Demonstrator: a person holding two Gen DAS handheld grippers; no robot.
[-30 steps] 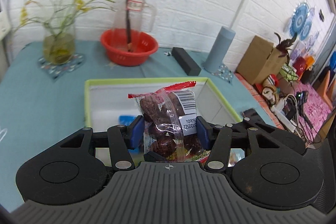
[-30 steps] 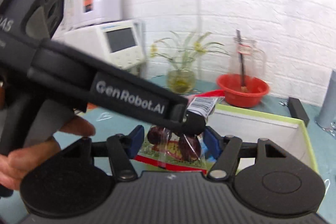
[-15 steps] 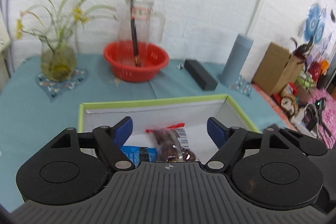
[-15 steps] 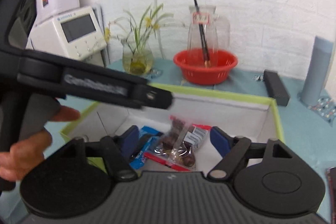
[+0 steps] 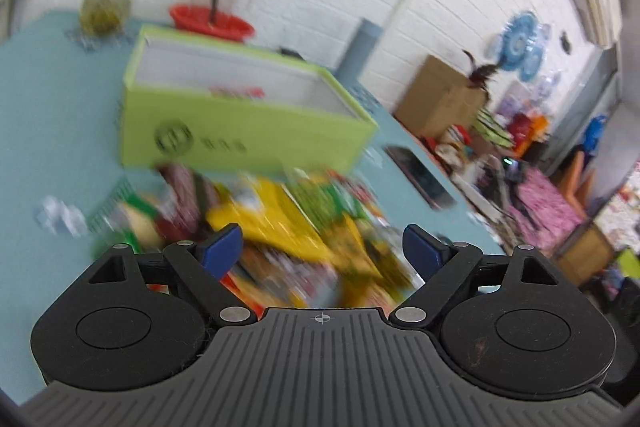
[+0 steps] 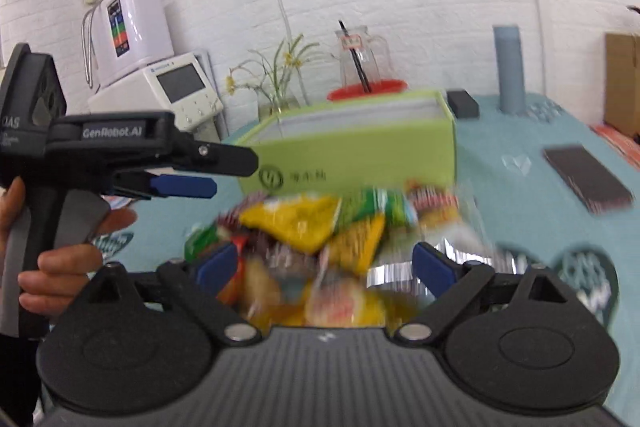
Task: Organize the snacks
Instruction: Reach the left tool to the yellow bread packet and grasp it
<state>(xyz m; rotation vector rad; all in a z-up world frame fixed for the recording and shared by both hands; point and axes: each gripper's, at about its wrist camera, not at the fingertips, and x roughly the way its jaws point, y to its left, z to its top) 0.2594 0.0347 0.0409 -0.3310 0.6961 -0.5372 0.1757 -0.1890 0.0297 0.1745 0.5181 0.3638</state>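
Note:
A lime-green open box stands on the teal table; it also shows in the right wrist view. A blurred pile of snack packets in yellow, green and red lies in front of the box, also seen in the right wrist view. My left gripper is open and empty above the near side of the pile; it shows from the side in the right wrist view. My right gripper is open and empty just over the pile. A red packet edge shows inside the box.
A red bowl with a glass jug, a flower vase and a grey cylinder stand behind the box. A dark phone lies on the table to the right. A white appliance stands at the left.
My left gripper let go of the dark snack bag into the box, then both grippers drew back from over the box to the pile in front of it. Both views are motion-blurred.

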